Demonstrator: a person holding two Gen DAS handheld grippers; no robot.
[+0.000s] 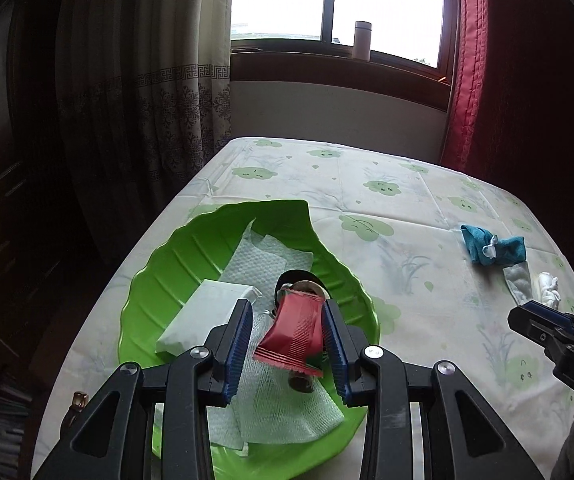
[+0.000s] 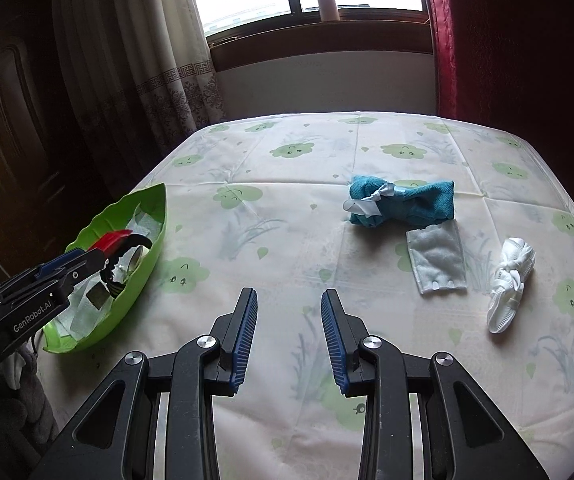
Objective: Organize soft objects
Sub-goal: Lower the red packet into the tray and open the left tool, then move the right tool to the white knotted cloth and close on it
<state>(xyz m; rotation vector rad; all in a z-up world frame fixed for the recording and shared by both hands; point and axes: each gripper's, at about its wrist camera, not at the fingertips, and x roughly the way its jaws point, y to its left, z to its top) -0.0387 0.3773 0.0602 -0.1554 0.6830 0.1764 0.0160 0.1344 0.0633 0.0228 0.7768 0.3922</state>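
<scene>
A green leaf-shaped tray (image 1: 175, 264) sits at the table's left side and holds a white packet (image 1: 203, 316), tissues and mesh cloths (image 1: 287, 412). My left gripper (image 1: 285, 304) hovers over the tray, open, with a red pleated piece (image 1: 295, 332) between its fingers. That piece touches the right pad, and a gap shows at the left pad. My right gripper (image 2: 288, 293) stands open over bare tablecloth. Ahead of it to the right lie a teal cloth tied with white ribbon (image 2: 403, 204), a grey-white pad (image 2: 437, 260) and a knotted white cloth (image 2: 509, 288).
The table wears a cloth printed with green clouds (image 2: 287, 148), and its far edge faces a wall under a window. A bottle (image 2: 327, 0) stands on the sill. Curtains hang at the left and a red one at the right. A black strap with a round piece (image 1: 301, 280) lies in the tray.
</scene>
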